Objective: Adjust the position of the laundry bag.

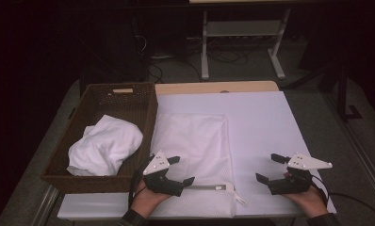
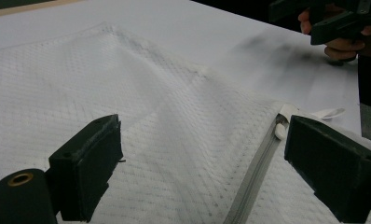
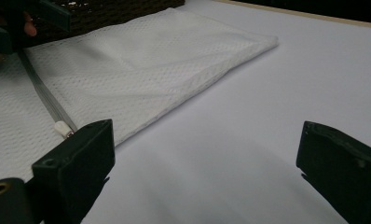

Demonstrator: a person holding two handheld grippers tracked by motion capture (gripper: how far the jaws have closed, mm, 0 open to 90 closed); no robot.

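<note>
Mesh bag (image 1: 195, 155) flat on the white mat beside the basket (image 1: 143, 96), likely light, limp, snag-prone; best hold looks like the zip pull (image 2: 280, 127) or hem; left gripper (image 1: 175, 172) wide over it, right gripper (image 1: 269, 168) wide, empty.

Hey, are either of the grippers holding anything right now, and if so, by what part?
Nothing is held. The left gripper hangs open over the mesh laundry bag near its zipper; the right gripper is open over the bare white sheet.
</note>
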